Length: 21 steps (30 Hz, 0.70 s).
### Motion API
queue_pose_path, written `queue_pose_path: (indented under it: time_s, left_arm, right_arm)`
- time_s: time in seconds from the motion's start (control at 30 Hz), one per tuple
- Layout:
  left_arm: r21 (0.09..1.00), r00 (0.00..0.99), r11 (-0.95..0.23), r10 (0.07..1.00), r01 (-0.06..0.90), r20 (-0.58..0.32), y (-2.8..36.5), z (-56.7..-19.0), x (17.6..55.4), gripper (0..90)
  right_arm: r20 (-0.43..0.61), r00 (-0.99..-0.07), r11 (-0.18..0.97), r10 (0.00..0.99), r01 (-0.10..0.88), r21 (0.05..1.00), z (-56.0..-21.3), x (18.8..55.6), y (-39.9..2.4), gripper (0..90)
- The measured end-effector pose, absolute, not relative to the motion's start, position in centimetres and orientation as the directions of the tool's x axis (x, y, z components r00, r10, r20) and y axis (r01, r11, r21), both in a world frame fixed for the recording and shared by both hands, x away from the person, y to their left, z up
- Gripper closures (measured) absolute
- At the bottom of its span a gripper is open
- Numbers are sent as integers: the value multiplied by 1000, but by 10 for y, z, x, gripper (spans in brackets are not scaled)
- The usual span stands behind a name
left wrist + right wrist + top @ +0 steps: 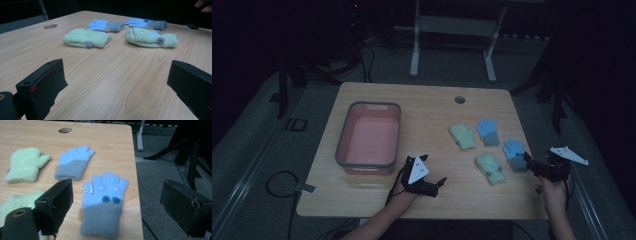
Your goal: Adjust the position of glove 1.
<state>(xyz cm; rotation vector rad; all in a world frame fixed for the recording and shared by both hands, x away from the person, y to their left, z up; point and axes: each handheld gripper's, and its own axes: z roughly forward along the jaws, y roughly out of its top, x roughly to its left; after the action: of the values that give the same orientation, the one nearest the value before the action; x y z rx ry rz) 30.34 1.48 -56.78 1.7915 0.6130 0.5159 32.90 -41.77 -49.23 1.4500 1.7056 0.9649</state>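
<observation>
R claw (115,205) open, jaws straddling blue glove (103,202) at bench (422,105) right edge. Soft, light knit; prob. bunches. Best pinch at grey cuff. L claw (117,85) open, idle.

I saw a pink tub (374,104) on the table (432,115), just ahead and left of my left tongs (438,186). A round hole (460,99) lay well ahead of them. Farther off stood a white frame (414,55). A cable (277,182) looped on the floor to their left.
</observation>
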Motion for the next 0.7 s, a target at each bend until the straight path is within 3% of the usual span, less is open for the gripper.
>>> queue_pose_path:
  time_s: [0.3, 0.43, 0.7]
  left_arm:
    - [958, 768, -243, 639, 153, 39, 15, -568, 304, 19]
    - [958, 769, -241, 638, 155, 36, 16, -568, 304, 19]
    - [958, 769, -243, 638, 152, 39, 15, -568, 303, 19]
  right_arm:
    - [-113, -132, 160, 985, 446, 881, -464, 338, -405, 124]
    - [-100, -174, 176, 980, 503, 846, -458, 346, -401, 140]
    - [-69, -252, 191, 965, 499, 845, -445, 356, -382, 142]
